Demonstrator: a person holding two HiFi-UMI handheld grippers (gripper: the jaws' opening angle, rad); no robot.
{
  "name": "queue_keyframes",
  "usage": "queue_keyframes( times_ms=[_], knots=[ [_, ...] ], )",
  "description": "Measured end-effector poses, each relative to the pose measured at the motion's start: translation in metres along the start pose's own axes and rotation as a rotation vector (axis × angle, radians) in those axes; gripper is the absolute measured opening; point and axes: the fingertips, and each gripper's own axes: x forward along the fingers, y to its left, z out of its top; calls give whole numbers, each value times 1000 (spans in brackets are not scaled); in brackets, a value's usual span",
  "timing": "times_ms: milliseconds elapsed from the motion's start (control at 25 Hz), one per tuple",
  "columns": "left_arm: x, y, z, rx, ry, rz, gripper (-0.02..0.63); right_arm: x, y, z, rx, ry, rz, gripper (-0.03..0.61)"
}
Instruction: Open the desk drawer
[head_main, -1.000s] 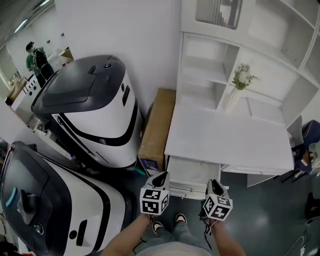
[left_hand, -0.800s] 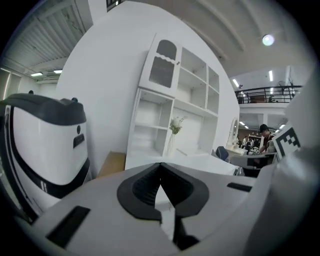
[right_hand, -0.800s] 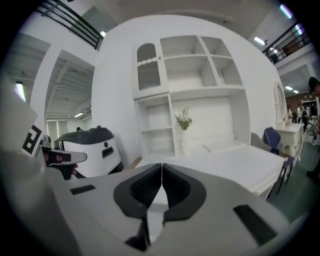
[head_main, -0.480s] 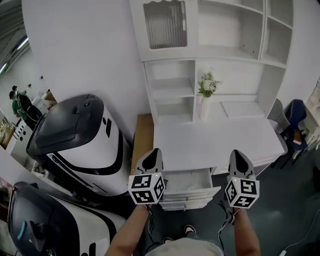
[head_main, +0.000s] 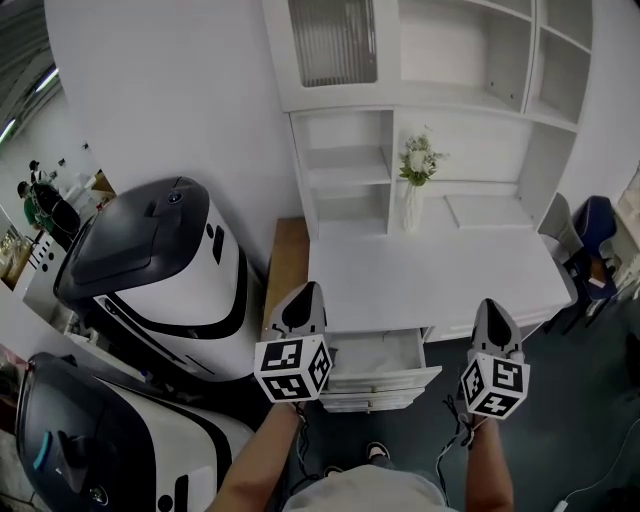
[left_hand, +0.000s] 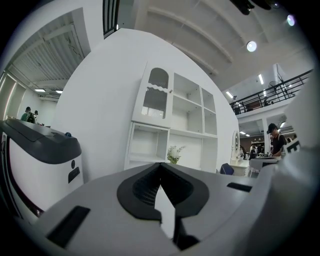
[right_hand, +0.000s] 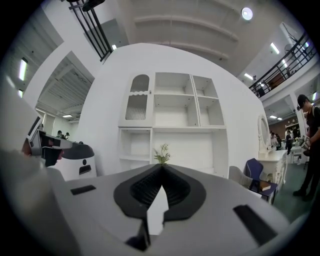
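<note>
Evidently drawer (head_main: 375, 357) sits pulled out under desk (head_main: 440, 280), so left hand-held gripper (head_main: 310, 290) & right hand-held gripper (head_main: 491, 305) hang clenched, empty, clear of it.

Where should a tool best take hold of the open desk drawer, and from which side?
Probably the top edge of the drawer's front panel, coming from the front and above: it stands clear of the desk, and no handle can be made out.
</note>
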Motion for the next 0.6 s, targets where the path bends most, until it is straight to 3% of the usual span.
queue_keyframes(
  times_ms=[200, 600],
  knots=[
    [0, 0, 0, -14, -5, 0, 12, 1, 7, -3, 39, 44, 55, 3],
    [-2, -5, -6, -28, 5, -1, 12, -1, 11, 0, 23, 54, 61, 3]
  ],
)
